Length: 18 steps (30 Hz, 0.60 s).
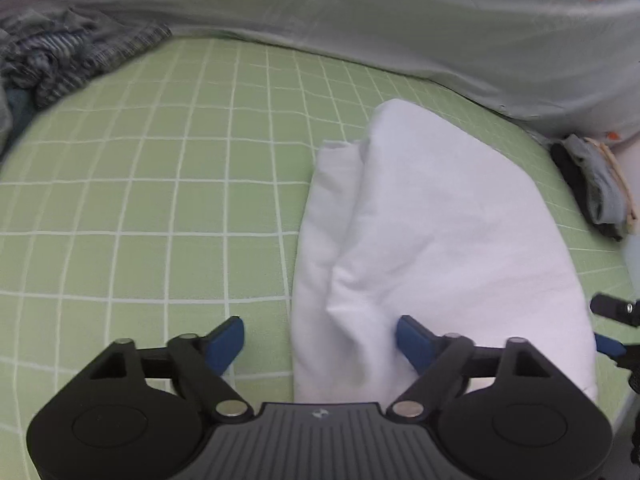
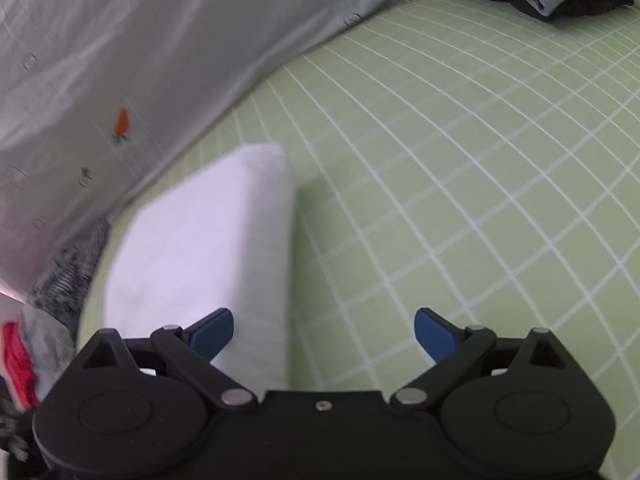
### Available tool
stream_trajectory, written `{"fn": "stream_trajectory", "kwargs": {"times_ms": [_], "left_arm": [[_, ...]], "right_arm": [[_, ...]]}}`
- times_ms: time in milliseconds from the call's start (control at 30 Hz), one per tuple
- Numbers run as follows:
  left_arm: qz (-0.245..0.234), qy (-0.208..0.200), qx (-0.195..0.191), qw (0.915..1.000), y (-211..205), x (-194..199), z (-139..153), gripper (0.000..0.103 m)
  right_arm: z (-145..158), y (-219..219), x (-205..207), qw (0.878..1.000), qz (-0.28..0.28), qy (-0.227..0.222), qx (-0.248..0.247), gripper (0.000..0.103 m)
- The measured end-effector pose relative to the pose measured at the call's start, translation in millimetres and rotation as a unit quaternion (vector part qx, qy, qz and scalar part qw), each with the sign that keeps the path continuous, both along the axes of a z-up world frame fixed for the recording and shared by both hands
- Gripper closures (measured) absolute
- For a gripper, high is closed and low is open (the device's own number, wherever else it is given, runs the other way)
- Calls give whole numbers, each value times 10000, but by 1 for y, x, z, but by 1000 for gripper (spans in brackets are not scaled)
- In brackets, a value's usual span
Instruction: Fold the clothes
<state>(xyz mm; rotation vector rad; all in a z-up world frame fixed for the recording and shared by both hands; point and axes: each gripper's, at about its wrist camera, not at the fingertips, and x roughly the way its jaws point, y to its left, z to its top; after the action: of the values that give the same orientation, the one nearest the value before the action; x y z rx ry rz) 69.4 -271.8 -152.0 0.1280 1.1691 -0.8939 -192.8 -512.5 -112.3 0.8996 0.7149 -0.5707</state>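
Note:
A white garment (image 1: 440, 232) lies folded into a long bundle on the green checked bedsheet (image 1: 160, 200). My left gripper (image 1: 320, 332) stands open just above the garment's near left part. Its right blue pad (image 1: 416, 340) is over the cloth and its left pad is over bare sheet. In the right wrist view the same white garment (image 2: 208, 240) lies to the left. My right gripper (image 2: 324, 320) is open, its left fingertip over the garment's near edge and its right one over the sheet (image 2: 440, 160). Part of the right gripper (image 1: 612, 320) shows at the right edge of the left wrist view.
A pale quilt with carrot prints (image 1: 400, 20) runs along the far side of the bed. A heap of striped and plaid clothes (image 1: 60, 60) lies at the far left. Folded dark and grey clothes (image 1: 596, 184) are stacked at the right. A red and grey item (image 2: 20, 360) sits by the bed edge.

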Motion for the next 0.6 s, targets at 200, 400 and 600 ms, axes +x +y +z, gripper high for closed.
{"fn": "stream_trajectory", "kwargs": {"times_ms": [200, 400, 600], "left_arm": [[-372, 435, -329, 9978, -2, 15, -14, 16], [-597, 713, -668, 9934, -6, 18, -18, 18], [-622, 963, -1085, 9875, -11, 0, -12, 60]], "right_arm": [[-8, 14, 41, 9982, 547, 190, 124, 3], [-21, 16, 55, 9970, 586, 388, 336, 5], [-28, 10, 46, 9949, 476, -49, 887, 41]]}}
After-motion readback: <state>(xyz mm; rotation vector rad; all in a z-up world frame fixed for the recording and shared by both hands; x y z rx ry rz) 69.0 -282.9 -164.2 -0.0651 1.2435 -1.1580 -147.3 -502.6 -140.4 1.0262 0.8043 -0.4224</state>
